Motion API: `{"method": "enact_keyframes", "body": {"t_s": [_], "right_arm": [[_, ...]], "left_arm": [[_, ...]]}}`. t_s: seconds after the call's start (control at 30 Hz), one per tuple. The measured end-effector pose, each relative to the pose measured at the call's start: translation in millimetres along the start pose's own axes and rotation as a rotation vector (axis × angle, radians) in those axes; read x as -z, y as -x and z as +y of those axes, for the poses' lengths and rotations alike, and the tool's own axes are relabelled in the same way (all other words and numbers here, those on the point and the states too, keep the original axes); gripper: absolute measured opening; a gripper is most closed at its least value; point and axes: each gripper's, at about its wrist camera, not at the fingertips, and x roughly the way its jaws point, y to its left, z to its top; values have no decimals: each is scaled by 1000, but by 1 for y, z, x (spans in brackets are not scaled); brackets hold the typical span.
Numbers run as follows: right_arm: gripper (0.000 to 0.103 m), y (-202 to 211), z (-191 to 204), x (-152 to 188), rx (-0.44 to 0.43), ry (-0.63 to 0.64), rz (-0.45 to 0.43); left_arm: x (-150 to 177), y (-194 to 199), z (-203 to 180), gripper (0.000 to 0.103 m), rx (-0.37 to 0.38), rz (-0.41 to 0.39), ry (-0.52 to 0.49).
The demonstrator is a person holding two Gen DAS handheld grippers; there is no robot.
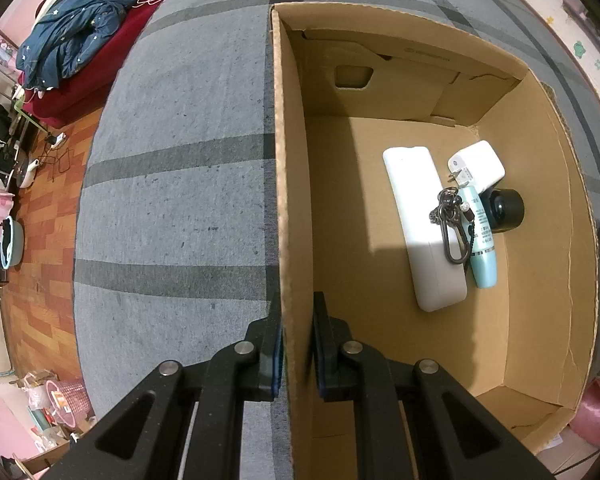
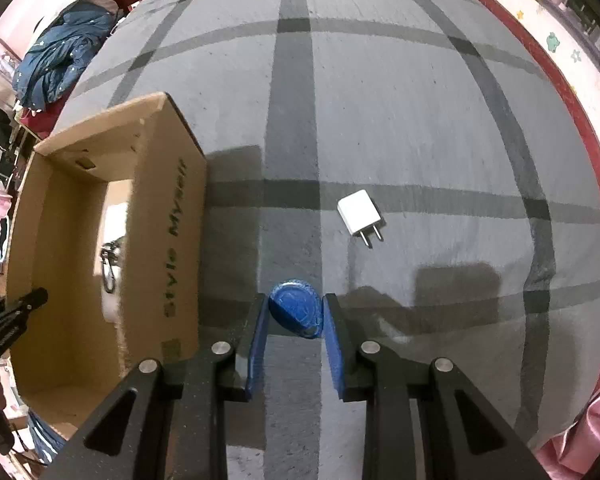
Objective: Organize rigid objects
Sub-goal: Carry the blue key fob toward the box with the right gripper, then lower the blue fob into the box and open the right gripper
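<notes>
Your right gripper (image 2: 294, 312) pinches the blue teardrop-shaped plastic key fob (image 2: 296, 313) just right of the open brown cardboard box (image 2: 160, 216); keep the squeeze even. Your left gripper (image 1: 297, 316) clamps that box's wall, steadying it. Beyond lies a small white plug charger (image 2: 359, 213).

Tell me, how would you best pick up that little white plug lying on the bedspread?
Probably by the white plug body's two flat side faces, coming straight down from above. It lies flat on the grey bedspread with open space around it; the two thin prongs sticking out of one end look too slim to pinch securely.
</notes>
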Motion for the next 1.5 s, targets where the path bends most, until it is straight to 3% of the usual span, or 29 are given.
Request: {"method": "enact_keyframes", "body": {"t_s": [0.33, 0.8, 1.5], "right_arm": [[28, 24, 20, -7, -12, 26, -24], [28, 52, 77, -13, -52, 130, -50], [28, 22, 160, -15, -138, 276, -12]], "left_arm": [[-1, -1, -1, 12, -2, 4, -1], [-2, -1, 1, 12, 9, 5, 2], [-1, -2, 5, 13, 32, 2, 9]]}}
